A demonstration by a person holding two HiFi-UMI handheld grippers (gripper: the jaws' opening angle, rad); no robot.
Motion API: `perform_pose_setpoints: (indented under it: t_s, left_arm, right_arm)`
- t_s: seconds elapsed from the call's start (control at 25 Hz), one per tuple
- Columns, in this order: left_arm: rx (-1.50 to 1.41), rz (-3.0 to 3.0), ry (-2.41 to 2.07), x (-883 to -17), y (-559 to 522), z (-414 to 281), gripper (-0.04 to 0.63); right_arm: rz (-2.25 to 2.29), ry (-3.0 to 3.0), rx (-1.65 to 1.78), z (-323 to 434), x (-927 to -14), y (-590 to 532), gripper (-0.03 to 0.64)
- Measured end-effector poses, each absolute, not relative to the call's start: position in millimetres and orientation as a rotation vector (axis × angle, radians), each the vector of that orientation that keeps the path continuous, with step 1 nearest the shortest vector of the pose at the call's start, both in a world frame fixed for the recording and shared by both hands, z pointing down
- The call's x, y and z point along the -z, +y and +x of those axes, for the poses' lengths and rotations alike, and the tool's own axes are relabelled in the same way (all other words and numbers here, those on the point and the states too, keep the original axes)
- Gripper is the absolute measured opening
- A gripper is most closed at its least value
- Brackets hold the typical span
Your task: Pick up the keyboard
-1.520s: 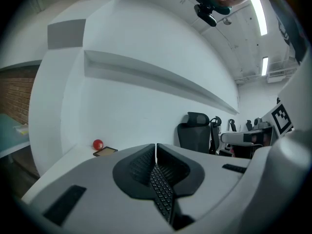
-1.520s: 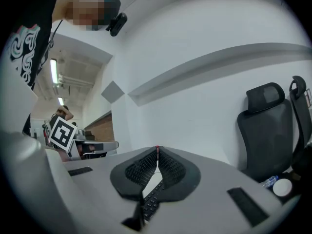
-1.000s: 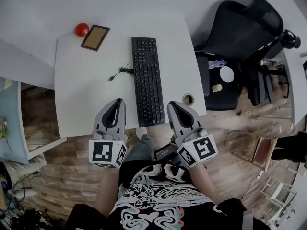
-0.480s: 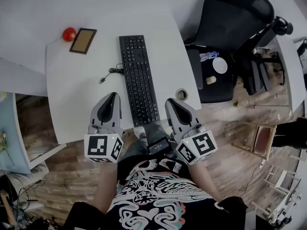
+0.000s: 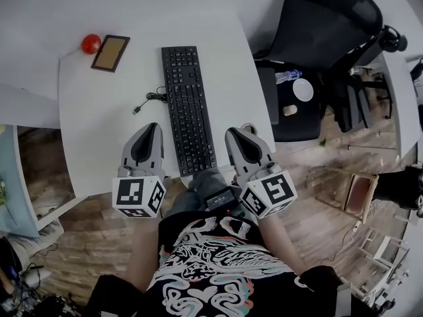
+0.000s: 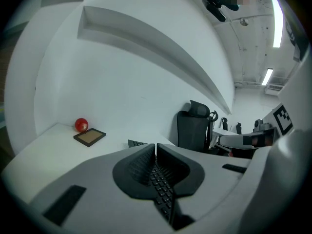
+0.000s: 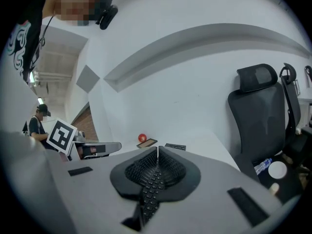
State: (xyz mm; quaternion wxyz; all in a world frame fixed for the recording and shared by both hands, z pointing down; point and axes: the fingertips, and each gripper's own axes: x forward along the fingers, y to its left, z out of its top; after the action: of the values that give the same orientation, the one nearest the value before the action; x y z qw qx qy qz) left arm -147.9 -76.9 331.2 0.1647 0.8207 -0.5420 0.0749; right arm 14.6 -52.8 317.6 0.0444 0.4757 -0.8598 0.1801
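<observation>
Left claw [image 5: 151,127] and right claw [image 5: 234,134] have dipped lower, flanking the long black plastic keyboard [image 5: 187,107] mid-frame. Both are pinched together and empty; lifting hasn't begun.

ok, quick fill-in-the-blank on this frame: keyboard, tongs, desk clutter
1. The left tongs and right tongs flank the near end of the keyboard, both ____ and empty.
2. The ball next to the frame is ____ in colour.
3. The cable, its plug loose on the table, lies on the keyboard's ____ side.

Missing words: shut; red; left.
</observation>
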Motion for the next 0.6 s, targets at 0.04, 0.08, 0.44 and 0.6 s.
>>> perform_pose_setpoints:
  t_s: [0.04, 0.08, 0.44, 0.6]
  left_arm:
    - [-0.226, 2.331, -1.543, -335.6, -77.8, -148.0, 0.025]
    - [-0.241, 2.322, -1.543, -340.2, -78.9, -148.6, 0.025]
    - [-0.334, 2.238, -1.505, -383.1, -94.8, -148.5, 0.025]
    - [-0.376, 2.215, -1.483, -398.7, -99.2, -145.0, 0.026]
  right_arm:
    - [1.451, -2.618, -0.555, 15.8, -321.9, -55.2, 0.031]
    - [1.447, -2.608, -0.56, 16.8, -326.3, -57.7, 0.031]
    - [1.423, -2.544, -0.623, 25.5, -365.1, -87.6, 0.031]
    - [1.375, -2.508, -0.642, 20.8, -385.5, -93.6, 0.031]
